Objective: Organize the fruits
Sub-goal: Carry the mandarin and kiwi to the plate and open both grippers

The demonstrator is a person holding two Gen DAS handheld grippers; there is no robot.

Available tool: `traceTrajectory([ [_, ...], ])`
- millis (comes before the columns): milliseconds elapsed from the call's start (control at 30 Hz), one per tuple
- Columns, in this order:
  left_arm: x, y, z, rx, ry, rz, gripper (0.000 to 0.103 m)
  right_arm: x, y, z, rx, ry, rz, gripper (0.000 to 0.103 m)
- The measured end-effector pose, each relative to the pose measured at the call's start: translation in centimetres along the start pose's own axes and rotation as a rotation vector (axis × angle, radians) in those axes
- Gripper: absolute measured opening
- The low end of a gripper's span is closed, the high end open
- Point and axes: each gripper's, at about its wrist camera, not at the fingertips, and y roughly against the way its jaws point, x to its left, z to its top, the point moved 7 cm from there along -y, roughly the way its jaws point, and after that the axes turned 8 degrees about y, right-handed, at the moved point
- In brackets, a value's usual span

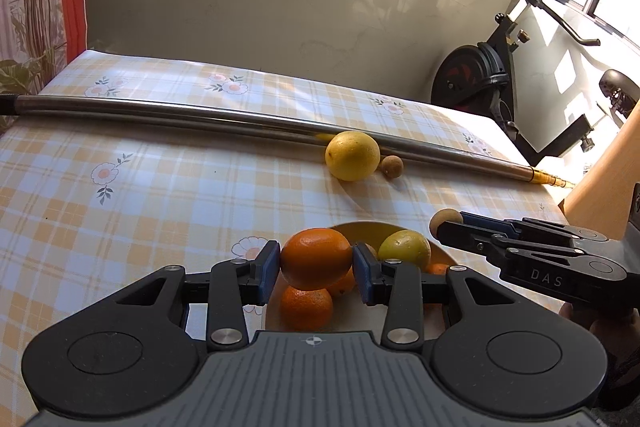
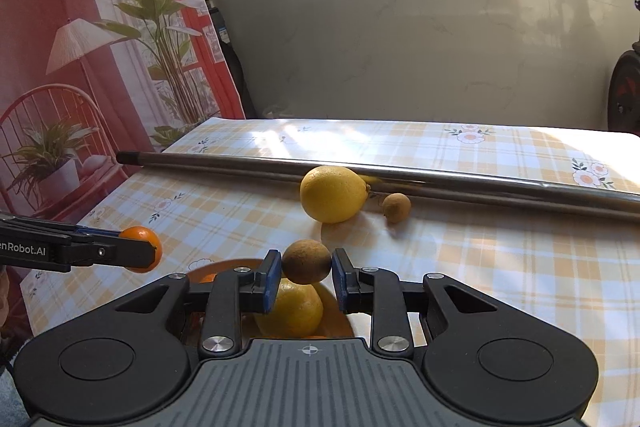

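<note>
My left gripper (image 1: pixel 316 263) is shut on an orange (image 1: pixel 316 258) and holds it just above a yellow bowl (image 1: pixel 372 227). The bowl holds another orange (image 1: pixel 306 309) and a lemon (image 1: pixel 405 247). My right gripper (image 2: pixel 306 273) is shut on a small brown fruit (image 2: pixel 307 261) above the same bowl (image 2: pixel 340 319), over a lemon (image 2: pixel 294 309). In the left wrist view the right gripper (image 1: pixel 442 223) comes in from the right with the brown fruit (image 1: pixel 440 218). A large lemon (image 1: pixel 352 155) (image 2: pixel 334 193) and a small brown fruit (image 1: pixel 391 166) (image 2: pixel 396 207) lie on the table.
A long metal pole (image 1: pixel 224 117) (image 2: pixel 440 183) lies across the checked tablecloth (image 1: pixel 140 187) just behind the loose fruits. An exercise bike (image 1: pixel 500 79) stands beyond the table's right end. A wall is behind the table.
</note>
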Motion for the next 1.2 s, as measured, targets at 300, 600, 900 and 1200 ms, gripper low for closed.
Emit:
traceTrajectory([
  [300, 0.0, 0.3, -1.5, 0.019, 0.003, 0.0, 0.042, 0.4, 3.1, -3.2, 0.003, -0.077, -0.012, 0.025],
  [600, -1.1, -0.3, -2.4, 0.037, -0.022, -0.018, 0.042, 0.7, 3.3, -5.7, 0.062, -0.125, 0.006, 0.025],
  [900, -1.3, -1.0, -2.6, 0.051, -0.027, -0.017, 0.042, 0.7, 3.0, -6.0, 0.074, -0.126, 0.003, 0.025],
  [1200, -1.8, -2.0, -2.7, 0.068, -0.065, -0.007, 0.042, 0.3, 2.6, -6.2, 0.077, -0.134, 0.003, 0.027],
])
